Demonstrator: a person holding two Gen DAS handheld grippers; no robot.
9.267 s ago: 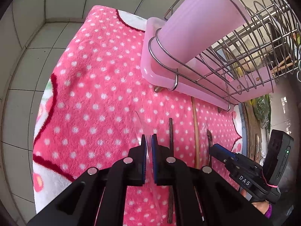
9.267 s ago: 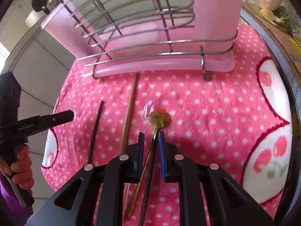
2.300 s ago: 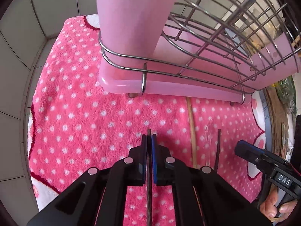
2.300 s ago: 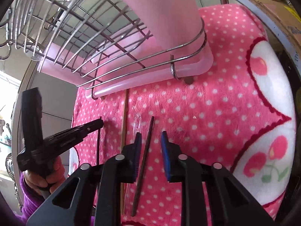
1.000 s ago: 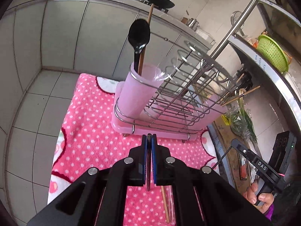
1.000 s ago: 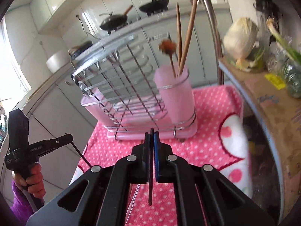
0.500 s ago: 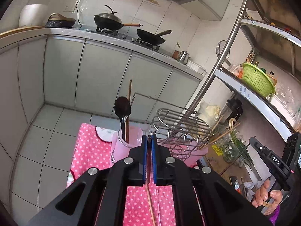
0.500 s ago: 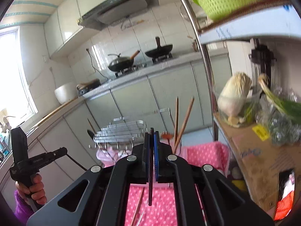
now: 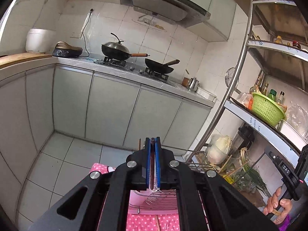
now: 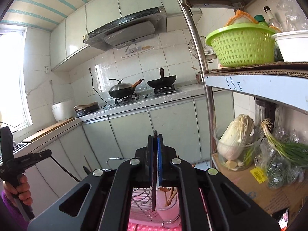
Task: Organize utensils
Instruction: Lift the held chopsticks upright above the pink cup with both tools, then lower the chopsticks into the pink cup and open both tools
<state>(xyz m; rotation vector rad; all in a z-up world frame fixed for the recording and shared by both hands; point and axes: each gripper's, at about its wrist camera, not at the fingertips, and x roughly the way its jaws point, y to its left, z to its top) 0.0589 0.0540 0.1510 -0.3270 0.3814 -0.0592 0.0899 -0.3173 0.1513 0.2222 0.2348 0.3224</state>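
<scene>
Dark chopstick (image 9: 152, 165) pinched in left gripper (image 9: 152, 144), second chopstick (image 10: 154, 165) pinched in right gripper (image 10: 155, 140), both raised, pink holder (image 10: 167, 206) with utensils below (partly hidden), green basket (image 10: 240, 44) far right.

Bright daylight from blown-out window (image 10: 11, 73), fisheye-bent edges, corners perhaps vignetted

A pink polka-dot fleece cloth (image 9: 134, 221) is lying at six o'clock, carrying a pink plastic-and-wire dish rack (image 9: 154, 204) and one thin wooden chopstick (image 9: 157, 223).
</scene>
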